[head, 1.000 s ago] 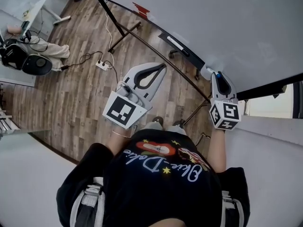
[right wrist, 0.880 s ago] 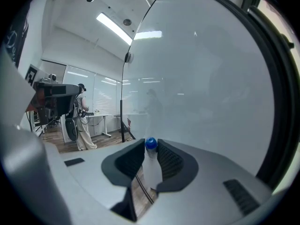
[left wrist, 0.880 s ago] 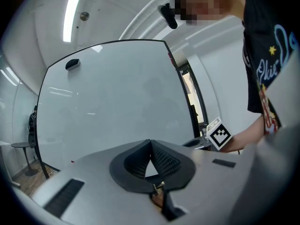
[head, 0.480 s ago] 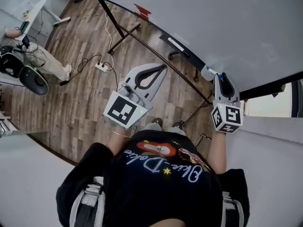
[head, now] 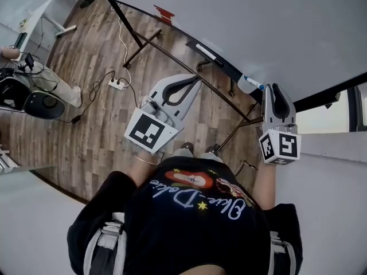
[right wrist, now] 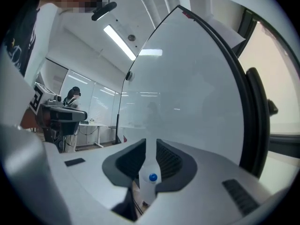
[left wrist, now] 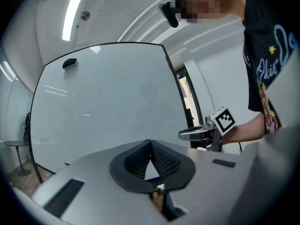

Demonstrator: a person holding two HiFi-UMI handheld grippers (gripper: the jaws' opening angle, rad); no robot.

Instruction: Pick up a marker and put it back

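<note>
Since a second ago the right gripper (head: 277,88) has drawn back toward the person and slid a little to their right, so the marker (head: 250,84) no longer sits at its tips. That marker, white with a blue end, now lies at the near end of the whiteboard's ledge (head: 226,67), just left of the claw. Seen along the jaws, it shows low in the gap between them. The jaws are closing, but they stand apart and neither pad looks to be pressing on it. The left gripper (head: 198,80) has hardly budged; it hangs over the floor with its tips together and nothing in them. Over on the left, someone in light trousers (head: 54,85) has shifted beside a black chair (head: 31,103).

From where I stand, the whiteboard (head: 275,22) is big, blank and black-framed, on a black metal stand. Further along its ledge lies a thin white strip (head: 207,51), and a small red thing (head: 162,13) sits at the far end. The floor (head: 86,136) is brown wood plank, with a white power strip (head: 117,83) and its cables trailing across it. Long ceiling lights glow overhead.
</note>
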